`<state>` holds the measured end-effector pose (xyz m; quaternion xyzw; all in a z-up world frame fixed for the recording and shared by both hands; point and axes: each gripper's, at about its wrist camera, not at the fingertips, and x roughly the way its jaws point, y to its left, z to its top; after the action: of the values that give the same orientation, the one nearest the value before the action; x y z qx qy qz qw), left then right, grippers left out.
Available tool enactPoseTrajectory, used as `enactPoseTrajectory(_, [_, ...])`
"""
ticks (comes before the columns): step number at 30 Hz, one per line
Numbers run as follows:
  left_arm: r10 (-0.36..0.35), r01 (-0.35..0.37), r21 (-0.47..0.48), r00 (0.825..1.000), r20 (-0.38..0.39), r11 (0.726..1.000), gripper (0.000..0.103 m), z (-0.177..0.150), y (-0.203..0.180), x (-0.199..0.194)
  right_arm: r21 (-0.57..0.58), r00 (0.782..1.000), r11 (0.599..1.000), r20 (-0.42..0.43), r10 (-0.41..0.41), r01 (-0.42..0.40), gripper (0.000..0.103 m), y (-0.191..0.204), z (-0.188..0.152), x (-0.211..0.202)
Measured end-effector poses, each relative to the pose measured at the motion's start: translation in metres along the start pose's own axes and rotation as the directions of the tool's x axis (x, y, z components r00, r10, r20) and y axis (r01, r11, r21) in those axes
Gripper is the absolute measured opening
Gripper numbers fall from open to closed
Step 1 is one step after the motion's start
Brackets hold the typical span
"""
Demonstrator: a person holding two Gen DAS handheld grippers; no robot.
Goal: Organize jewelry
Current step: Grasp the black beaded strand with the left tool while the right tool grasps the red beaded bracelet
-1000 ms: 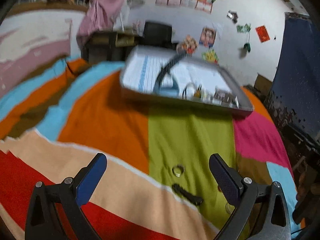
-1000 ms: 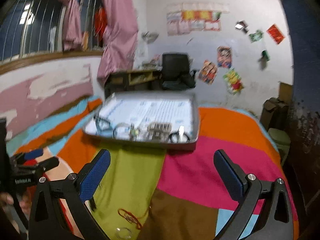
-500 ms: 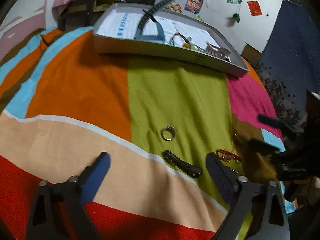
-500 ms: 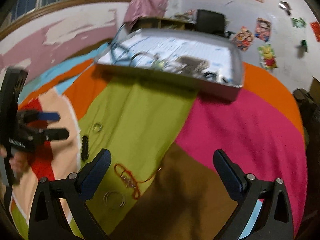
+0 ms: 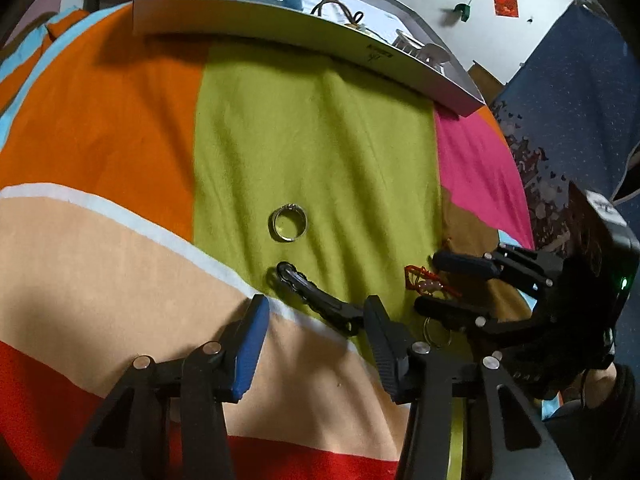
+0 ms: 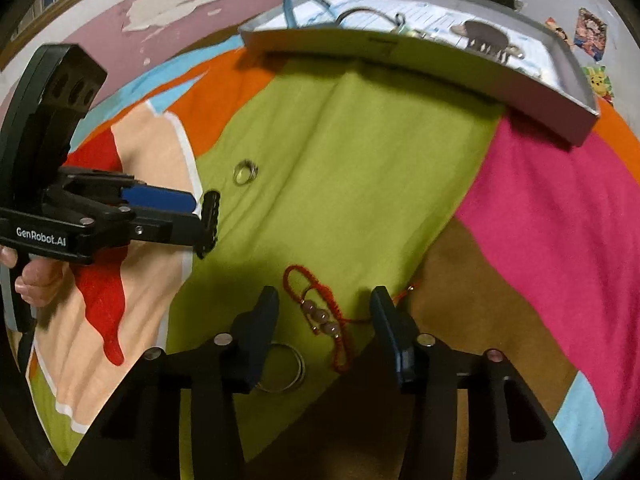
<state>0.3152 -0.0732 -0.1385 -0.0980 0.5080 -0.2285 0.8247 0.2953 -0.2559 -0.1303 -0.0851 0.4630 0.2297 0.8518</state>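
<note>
Grey tray (image 6: 460,68) w/ comb, bangle, blue hoop inside. Both tools half open, jaws just closing: left tool (image 5: 316,316) around black clip (image 5: 316,300), right tool (image 6: 324,316) around red bracelet (image 6: 320,312); nothing gripped.

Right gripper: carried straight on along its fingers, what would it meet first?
Probably the red cord bracelet lying between the right gripper fingers on the green patch of the bedspread; depth is uncertain.

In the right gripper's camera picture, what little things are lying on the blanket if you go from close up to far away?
Big thin ring → red string bracelet with beads → small silver ring → grey tray at the far end.
</note>
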Motion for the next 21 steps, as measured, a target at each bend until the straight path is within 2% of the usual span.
enactPoseTrajectory(3, [-0.006, 0.006, -0.011, 1.0, -0.005, 1.0, 0.047, 0.004, -0.001, 0.006, -0.002, 1.0, 1.0, -0.027, -0.004, 0.004, 0.042, 0.003, -0.002, 0.005])
enactPoseTrajectory(8, [0.017, -0.016, 0.024, 1.0, -0.023, 1.0, 0.026, 0.002, -0.009, 0.016, -0.006, 0.999, 1.0, -0.041, -0.008, 0.007, 0.042, 0.005, -0.003, 0.006])
enactPoseTrajectory(10, [0.014, -0.013, 0.027, 0.999, -0.032, 1.0, 0.019, 0.002, -0.009, 0.017, -0.006, 0.999, 1.0, -0.052, -0.013, 0.013, 0.035, 0.004, -0.004, 0.008])
enactPoseTrajectory(13, [0.002, -0.001, 0.011, 0.999, -0.04, 1.0, 0.012, 0.002, -0.008, 0.019, 0.01, 0.998, 1.0, -0.061, -0.007, 0.007, 0.033, 0.001, -0.005, 0.01])
enactPoseTrajectory(17, [0.002, -0.002, 0.009, 1.0, -0.028, 1.0, 0.01, 0.0, -0.009, 0.015, 0.016, 0.997, 1.0, -0.072, -0.02, 0.021, 0.022, 0.001, -0.006, 0.014])
enactPoseTrajectory(19, [0.01, -0.01, 0.014, 1.0, -0.014, 1.0, 0.01, 0.0, -0.012, 0.01, 0.028, 0.997, 0.999, -0.069, -0.021, 0.023, 0.009, 0.0, -0.007, 0.014])
enactPoseTrajectory(21, [0.01, -0.01, 0.017, 1.0, 0.002, 1.0, 0.01, 0.0, -0.015, 0.003, 0.049, 0.998, 0.999, -0.06, -0.017, 0.02, 0.007, -0.002, -0.007, 0.013])
